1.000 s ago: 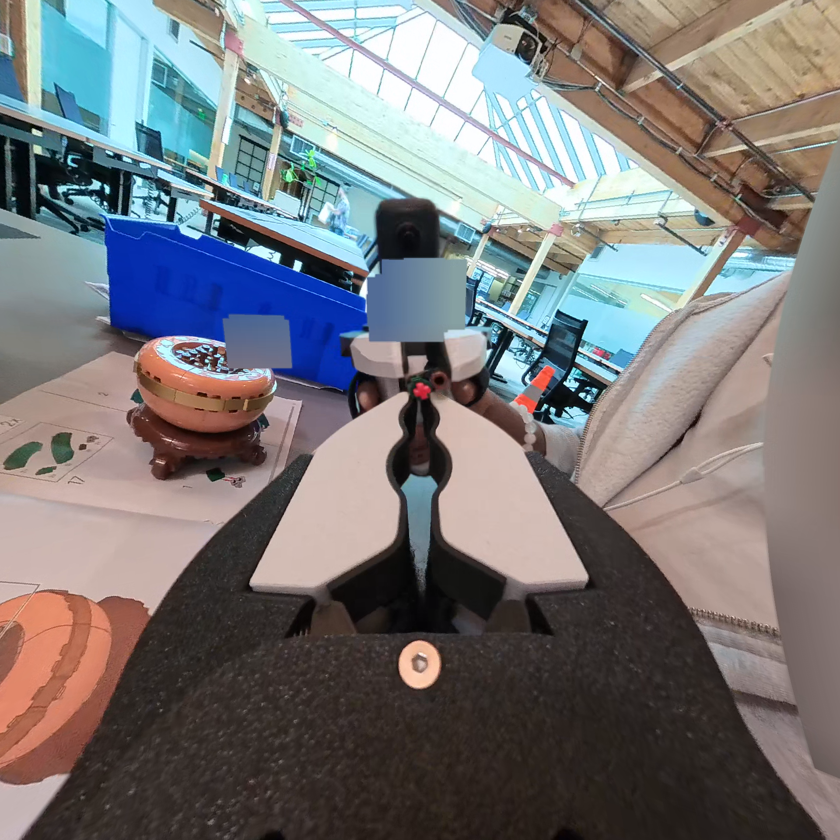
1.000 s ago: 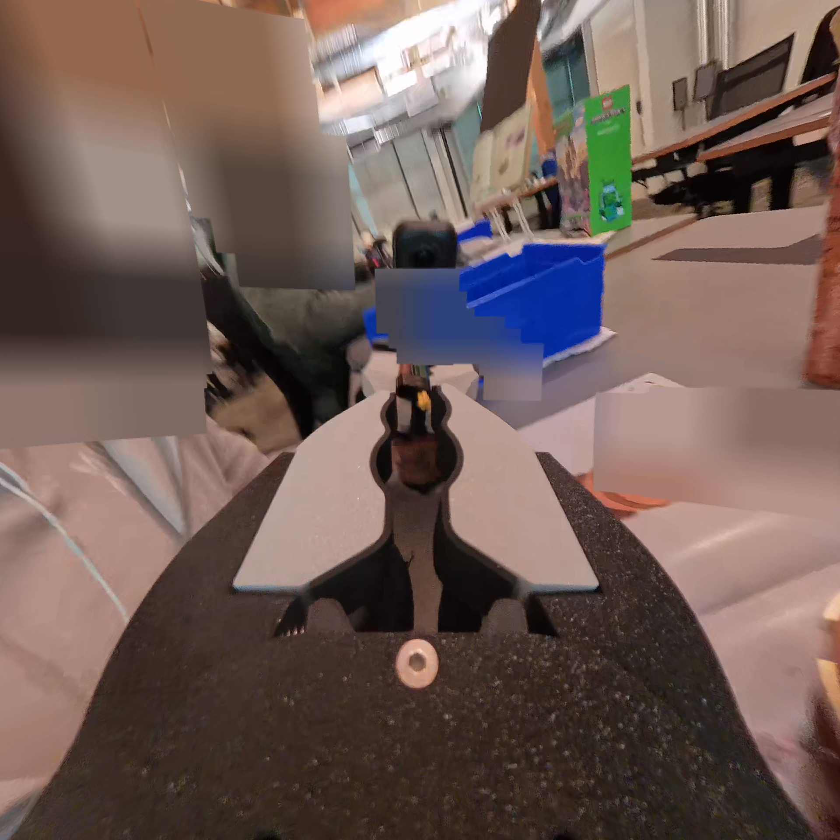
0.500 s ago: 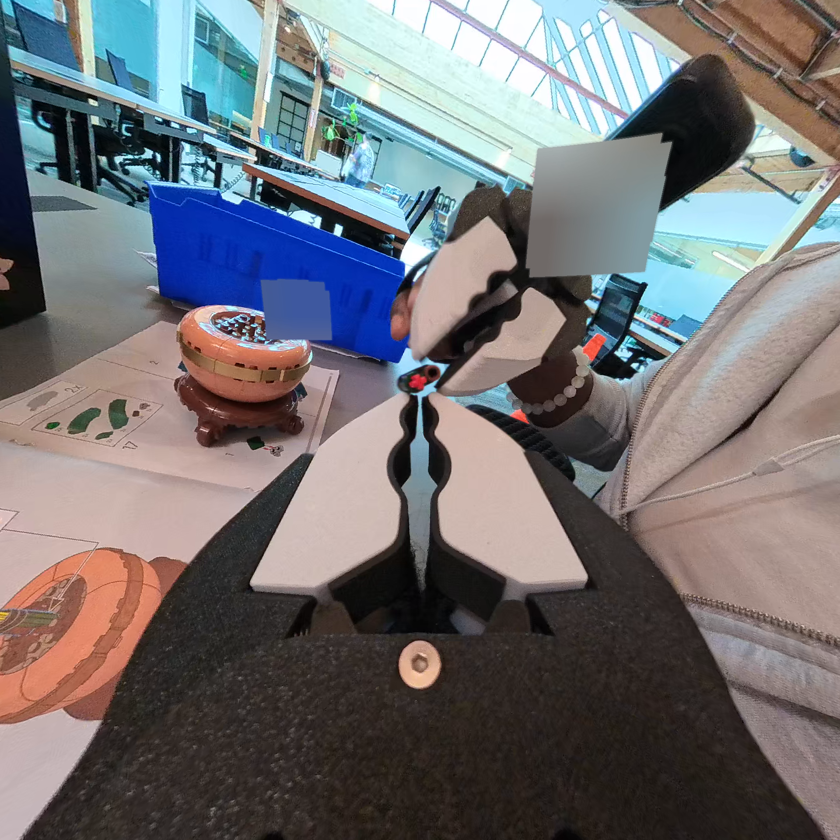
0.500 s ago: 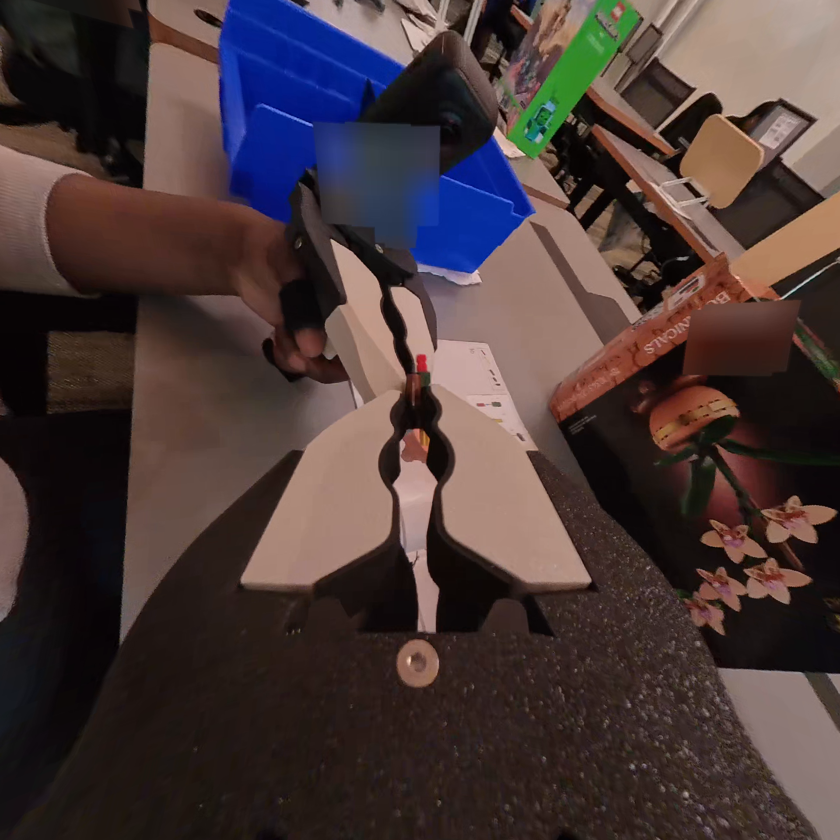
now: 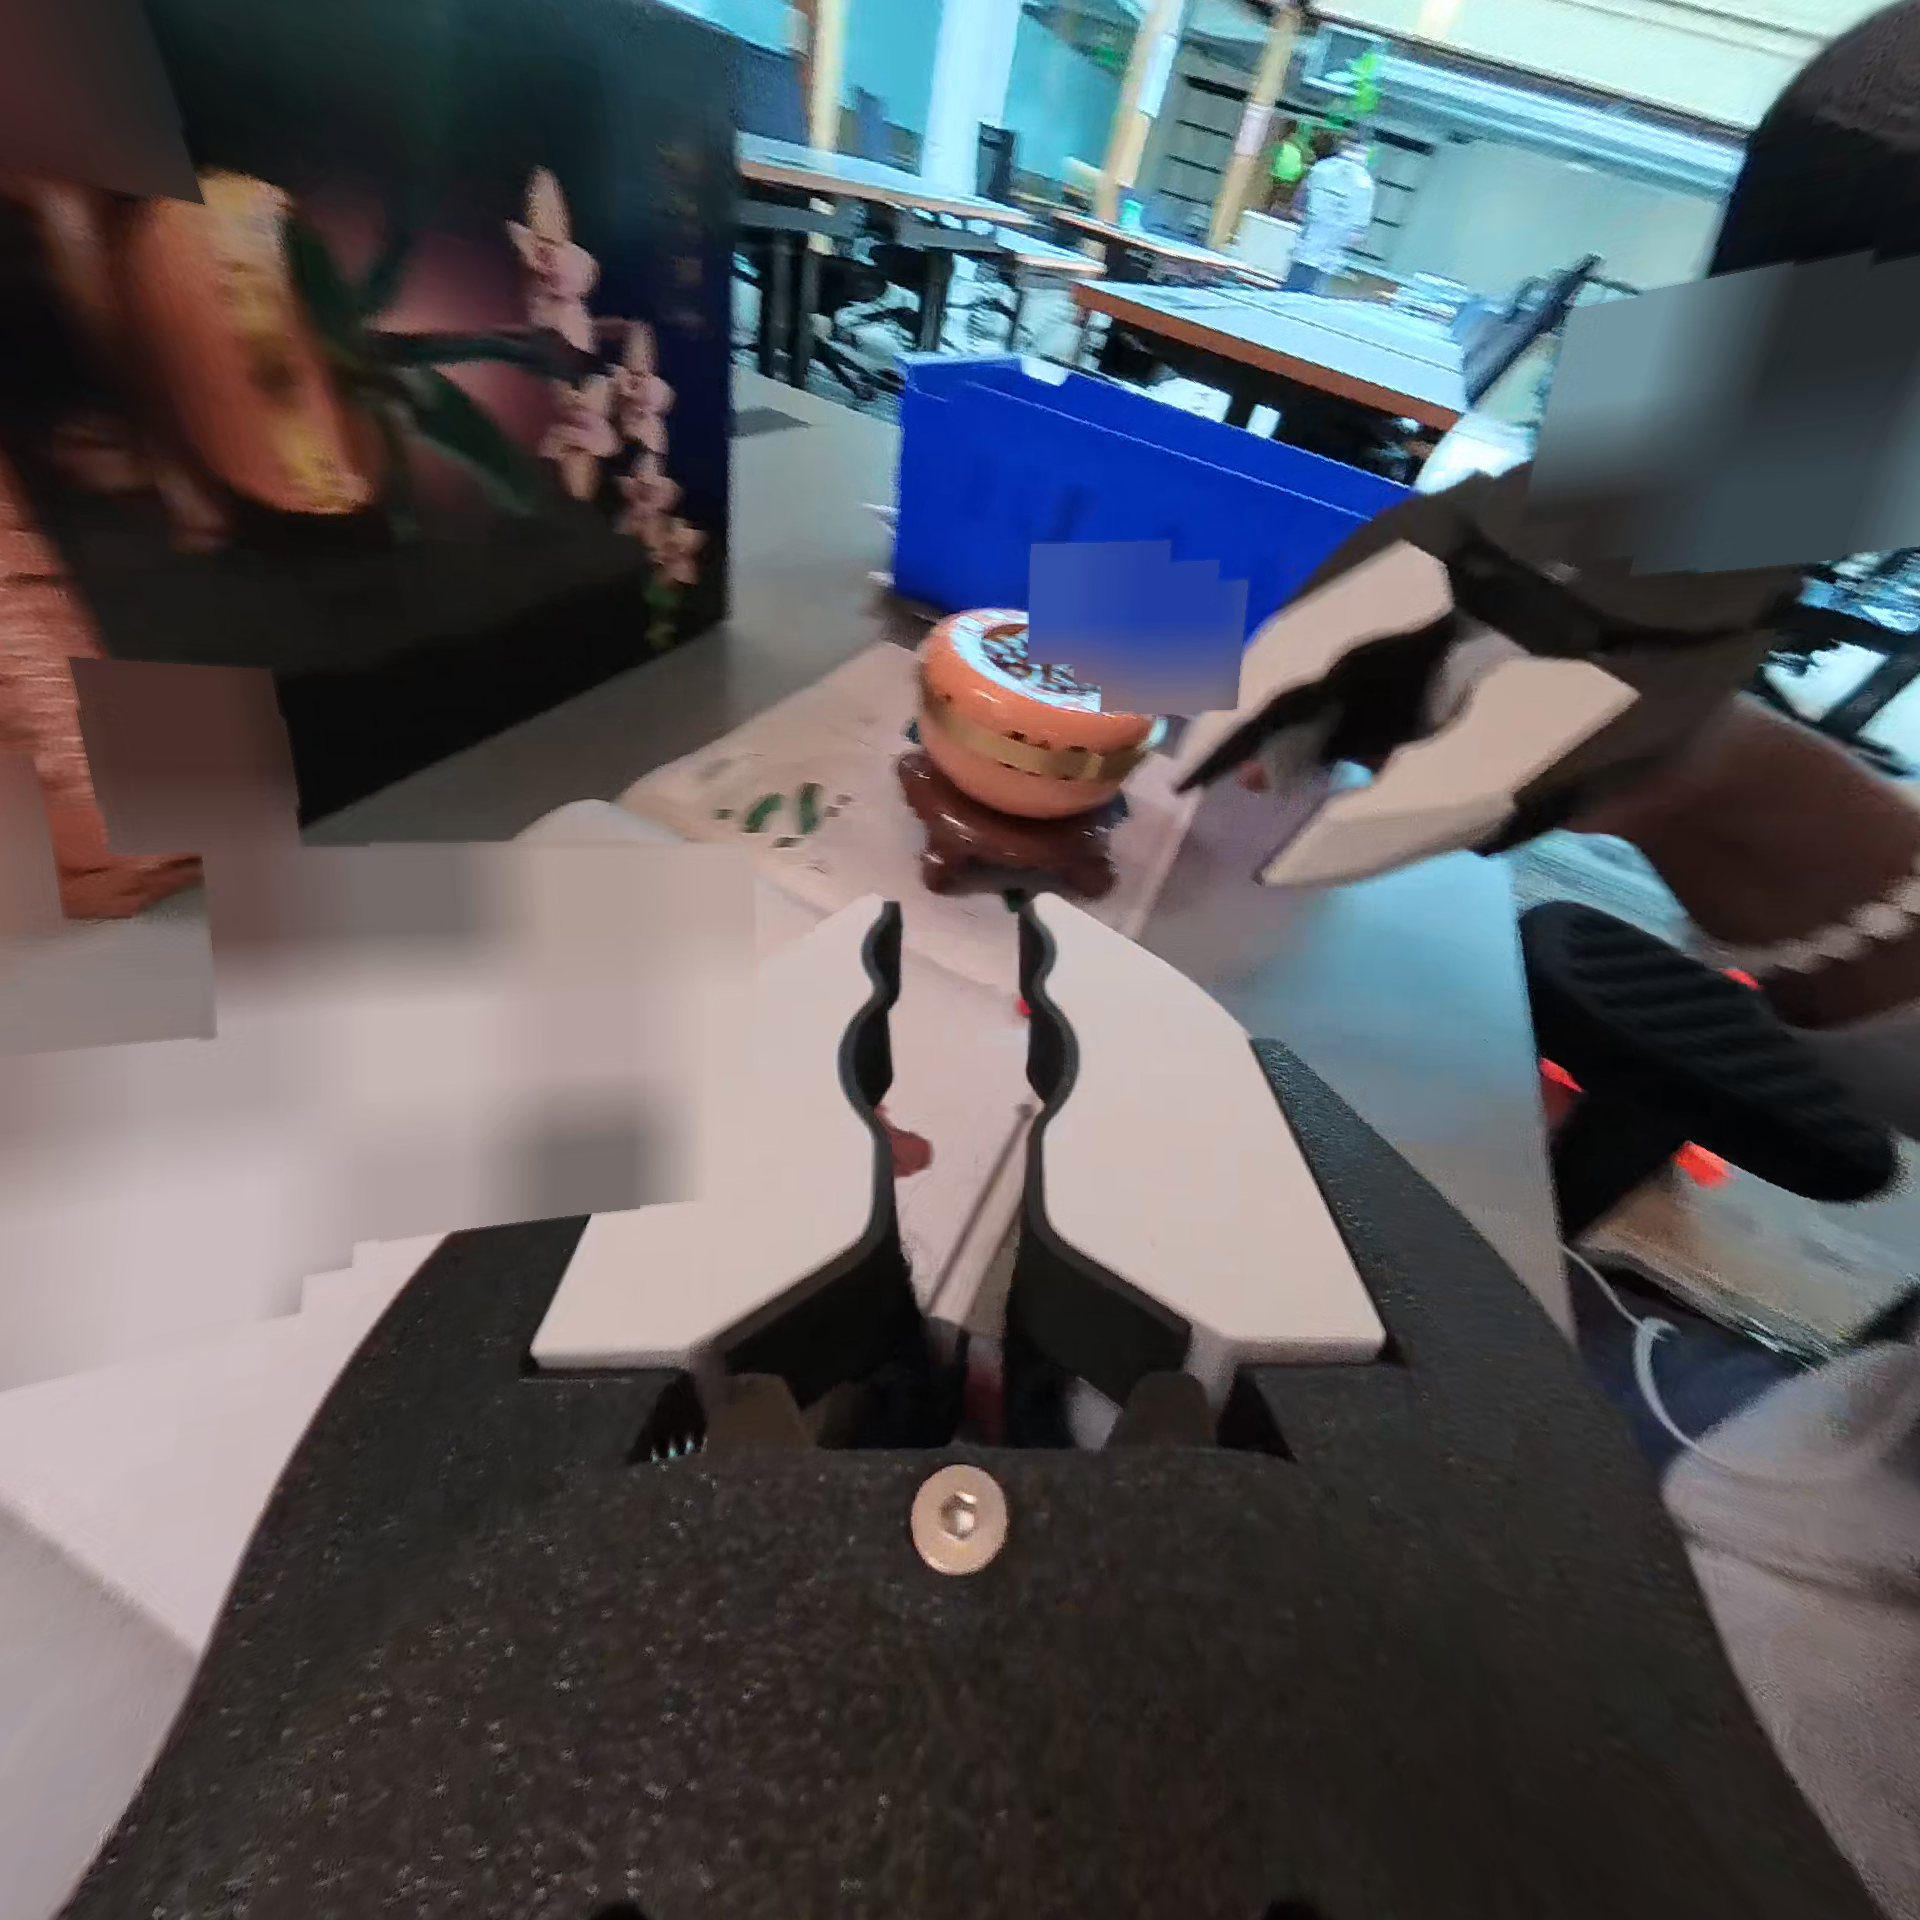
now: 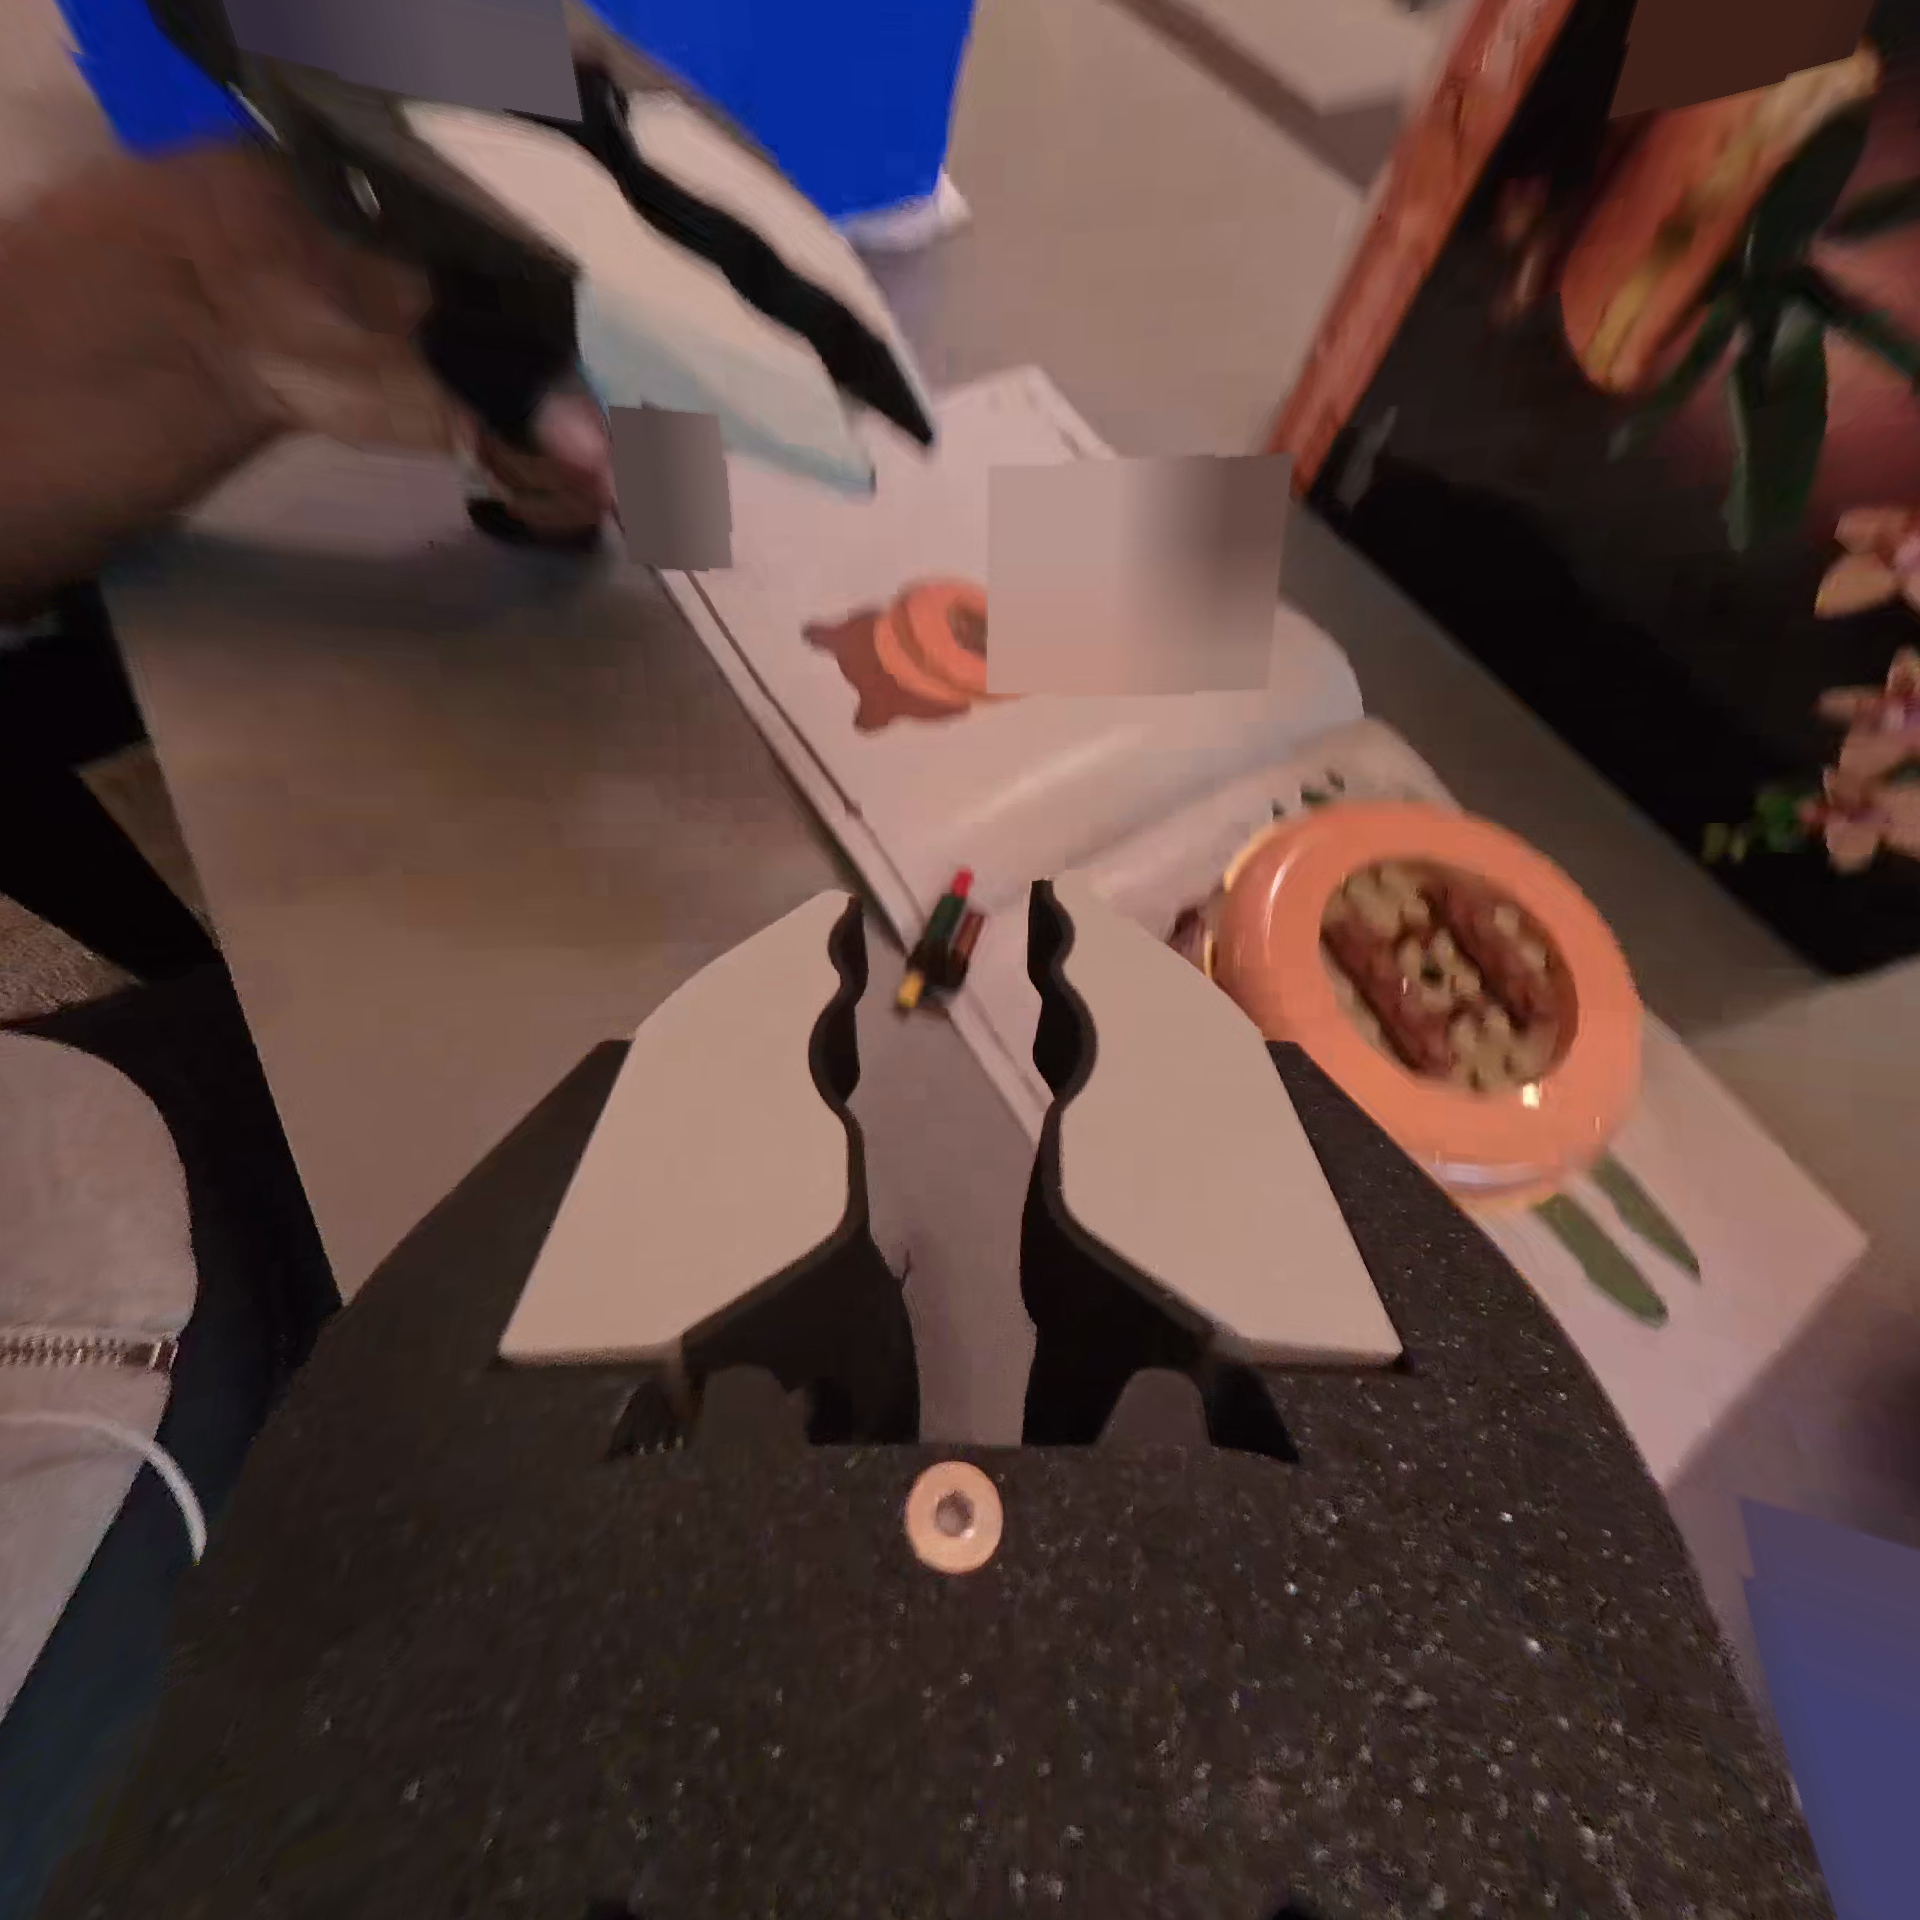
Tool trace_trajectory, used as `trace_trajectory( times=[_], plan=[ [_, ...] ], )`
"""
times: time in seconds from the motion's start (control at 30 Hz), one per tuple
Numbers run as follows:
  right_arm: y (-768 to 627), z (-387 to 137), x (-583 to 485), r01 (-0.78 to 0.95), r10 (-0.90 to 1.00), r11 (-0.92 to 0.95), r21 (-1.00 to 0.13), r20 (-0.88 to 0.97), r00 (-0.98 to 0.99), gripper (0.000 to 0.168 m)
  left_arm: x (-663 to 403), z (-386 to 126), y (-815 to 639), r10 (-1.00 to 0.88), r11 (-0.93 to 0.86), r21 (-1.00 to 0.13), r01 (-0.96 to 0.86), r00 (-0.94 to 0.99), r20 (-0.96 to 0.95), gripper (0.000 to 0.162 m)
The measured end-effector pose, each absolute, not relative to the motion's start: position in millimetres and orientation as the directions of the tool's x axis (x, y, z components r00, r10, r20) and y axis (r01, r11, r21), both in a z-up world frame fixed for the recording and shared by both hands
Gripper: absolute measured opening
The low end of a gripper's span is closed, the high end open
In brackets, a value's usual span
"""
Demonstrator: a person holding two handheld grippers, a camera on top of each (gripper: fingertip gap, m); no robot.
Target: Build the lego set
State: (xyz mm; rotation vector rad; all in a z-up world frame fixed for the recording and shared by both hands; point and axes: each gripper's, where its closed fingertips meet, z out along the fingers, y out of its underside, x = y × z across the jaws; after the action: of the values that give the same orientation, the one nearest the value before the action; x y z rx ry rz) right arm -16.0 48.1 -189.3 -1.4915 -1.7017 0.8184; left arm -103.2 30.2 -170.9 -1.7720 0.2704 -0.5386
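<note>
Lego pot (image 6: 1429,992) sits lower right of the right wrist view, orange w/ a brown studded middle, on the open instruction booklet (image 6: 1132,758). In the left wrist view the pot (image 5: 1023,727) is dead center on its brown stand, blue bin (image 5: 1091,488) behind it, dark set box (image 5: 364,416) filling the upper left. Gray table (image 6: 468,748) under everything. Left gripper (image 5: 956,925) is spread apart w/ nothing in it. Right gripper (image 6: 943,914) same deal, wide gap, empty. Tiny green/red/yellow lego stem piece (image 6: 940,951) lies on the booklet edge, showing btwn the right gripper's tips, not pinched.
</note>
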Motion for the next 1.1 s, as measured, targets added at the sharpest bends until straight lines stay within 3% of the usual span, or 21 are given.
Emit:
trace_trajectory(
  times=[0.17,0.43,0.57,0.63,0.73,0.87,1.1],
  plan=[
    [39.7,-218.1,-16.7,0.624,0.999,0.01,-0.781,0.036,0.029,0.034,-108.7,-159.5,33.5,-0.414,-0.172,-0.979,0.113,0.893,0.176,0.024],
    [46.5,-253.1,-26.5,0.741,0.988,-0.112,-0.662,0.005,0.154,0.036,-106.2,-163.2,31.4,-0.421,-0.175,-0.983,0.049,0.899,0.12,0.025],
    [48.3,-256.4,-27.9,0.739,0.988,-0.134,-0.661,-0.029,0.154,0.016,-102.1,-163.2,29.4,-0.444,-0.182,-0.982,0.053,0.887,0.13,0.025],
    [48.5,-255.3,-28.2,0.725,0.99,-0.12,-0.679,-0.023,0.142,0.015,-98.0,-164.6,27.1,-0.469,-0.203,-0.977,0.064,0.87,0.154,0.026],
    [46.9,-235.5,-35.8,0.608,0.993,-0.089,-0.789,-0.021,0.118,0.016,-89.6,-168.9,25.6,-0.504,-0.283,-0.949,0.139,0.821,0.27,0.033],
    [45.1,-181.6,-46.3,0.371,0.979,0.077,-0.926,0.141,0.148,0.016,-75.7,-161.5,20.7,-0.564,-0.35,-0.892,0.286,0.696,0.444,0.037],
    [17.9,-131.4,-62.7,0.267,0.872,0.389,-0.881,0.446,0.201,0.015,-60.6,-130.7,13.4,-0.664,-0.268,-0.863,0.428,0.567,0.487,0.022]
  ],
)
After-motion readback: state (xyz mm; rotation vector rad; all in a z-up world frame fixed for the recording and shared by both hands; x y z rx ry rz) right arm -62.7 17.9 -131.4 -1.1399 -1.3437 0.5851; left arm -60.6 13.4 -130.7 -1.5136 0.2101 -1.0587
